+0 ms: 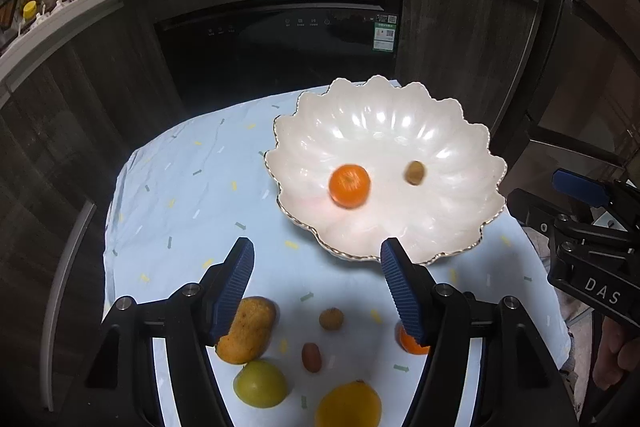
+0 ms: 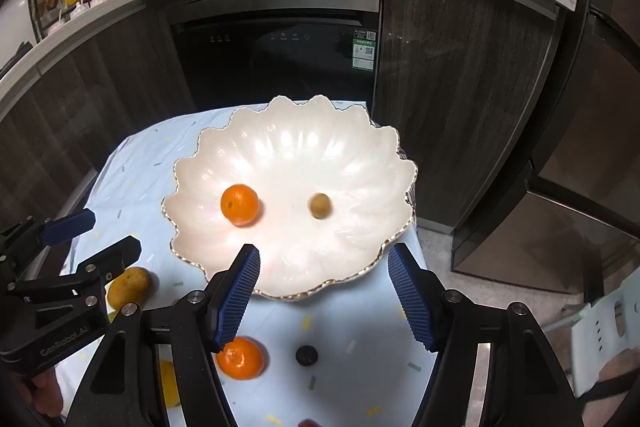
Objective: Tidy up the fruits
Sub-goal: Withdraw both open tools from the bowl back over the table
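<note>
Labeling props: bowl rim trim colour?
Gold edging on the white scalloped bowl; clearest in the right wrist view.

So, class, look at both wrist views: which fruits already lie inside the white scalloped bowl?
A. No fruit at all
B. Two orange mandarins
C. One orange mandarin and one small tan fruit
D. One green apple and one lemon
C: the white bowl holds one orange mandarin and one small tan fruit, lying apart; the remaining fruits sit on the cloth.
</note>
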`<move>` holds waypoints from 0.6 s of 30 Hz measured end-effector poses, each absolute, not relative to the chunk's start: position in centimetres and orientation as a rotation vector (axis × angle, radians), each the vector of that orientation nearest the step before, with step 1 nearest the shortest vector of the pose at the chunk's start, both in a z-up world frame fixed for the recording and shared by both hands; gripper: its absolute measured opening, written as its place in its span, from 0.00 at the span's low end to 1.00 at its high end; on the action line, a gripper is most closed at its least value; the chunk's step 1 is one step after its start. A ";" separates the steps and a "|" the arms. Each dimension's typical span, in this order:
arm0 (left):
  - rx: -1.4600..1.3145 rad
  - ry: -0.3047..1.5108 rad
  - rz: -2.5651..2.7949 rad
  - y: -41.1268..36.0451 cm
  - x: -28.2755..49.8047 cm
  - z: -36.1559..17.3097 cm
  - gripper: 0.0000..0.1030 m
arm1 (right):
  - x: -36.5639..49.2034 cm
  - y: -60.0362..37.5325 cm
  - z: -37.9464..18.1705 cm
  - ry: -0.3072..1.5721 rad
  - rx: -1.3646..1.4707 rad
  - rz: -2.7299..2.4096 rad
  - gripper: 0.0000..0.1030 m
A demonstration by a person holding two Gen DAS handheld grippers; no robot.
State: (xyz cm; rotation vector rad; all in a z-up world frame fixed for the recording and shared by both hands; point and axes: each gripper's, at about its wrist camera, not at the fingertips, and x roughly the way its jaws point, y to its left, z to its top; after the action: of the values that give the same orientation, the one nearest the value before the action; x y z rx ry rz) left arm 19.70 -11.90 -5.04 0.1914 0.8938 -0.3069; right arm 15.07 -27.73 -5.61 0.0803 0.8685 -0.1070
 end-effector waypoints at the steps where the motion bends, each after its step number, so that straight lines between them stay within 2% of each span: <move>1: 0.191 0.892 -0.308 -11.9 19.5 -5.0 0.64 | 14.9 -27.7 -5.5 0.867 0.080 -0.108 0.66; 18: 0.196 0.883 -0.318 -11.2 16.4 -4.7 0.64 | 11.5 -26.8 -5.2 0.857 0.071 -0.117 0.66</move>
State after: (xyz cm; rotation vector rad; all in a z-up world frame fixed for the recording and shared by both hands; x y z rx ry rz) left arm 16.41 -11.24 -4.71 0.1959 0.8828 -0.3180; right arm 11.51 -26.85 -5.25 0.0706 0.8574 -0.1168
